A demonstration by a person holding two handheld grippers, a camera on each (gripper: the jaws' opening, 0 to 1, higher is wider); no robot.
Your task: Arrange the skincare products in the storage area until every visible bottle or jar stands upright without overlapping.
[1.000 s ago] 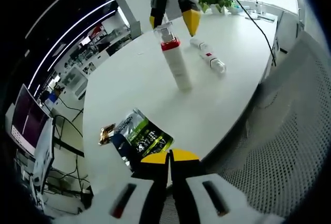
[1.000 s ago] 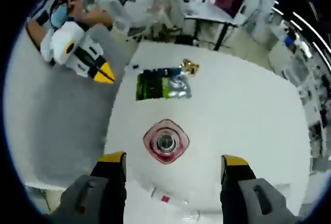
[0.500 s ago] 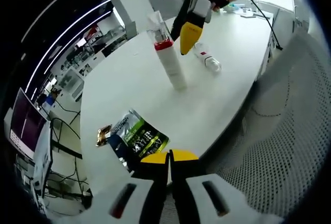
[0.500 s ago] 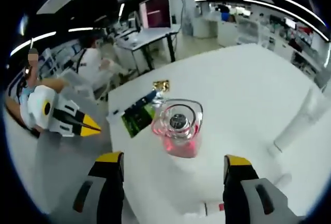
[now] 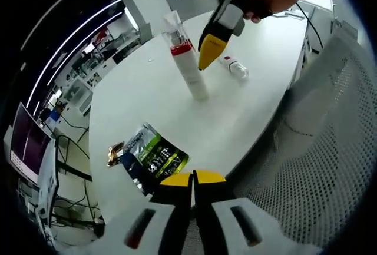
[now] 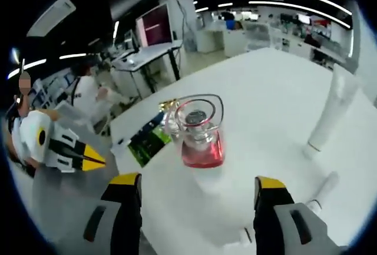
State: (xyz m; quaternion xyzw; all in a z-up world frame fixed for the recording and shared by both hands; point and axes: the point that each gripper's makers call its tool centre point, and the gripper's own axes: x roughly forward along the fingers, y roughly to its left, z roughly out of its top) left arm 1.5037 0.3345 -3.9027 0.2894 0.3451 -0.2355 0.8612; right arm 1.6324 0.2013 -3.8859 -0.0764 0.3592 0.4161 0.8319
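Observation:
A white bottle point(image 5: 191, 72) with a red band and a clear cap stands upright mid-table. From the right gripper view its cap point(image 6: 200, 134) sits just ahead of my right gripper point(image 6: 198, 181), centred between the open jaws and untouched. In the left gripper view a hand holds that right gripper point(image 5: 207, 55), one yellow tip level with the bottle's upper part. A small tube point(image 5: 234, 66) lies flat behind it. My left gripper point(image 5: 193, 178) is shut and empty off the near table edge, seen again as the left gripper point(image 6: 65, 149).
A green sachet point(image 5: 152, 158) and a small gold item point(image 5: 115, 155) lie near the table's front edge. A tall white tube shape point(image 6: 333, 108) stands at the right. A mesh chair point(image 5: 318, 149) is beside the table. Desks, screens and a seated person lie beyond.
My right gripper has come down from above the bottle and tilted to look across its cap. In the left gripper view it has shifted left, closer to the bottle. The left gripper stays shut.

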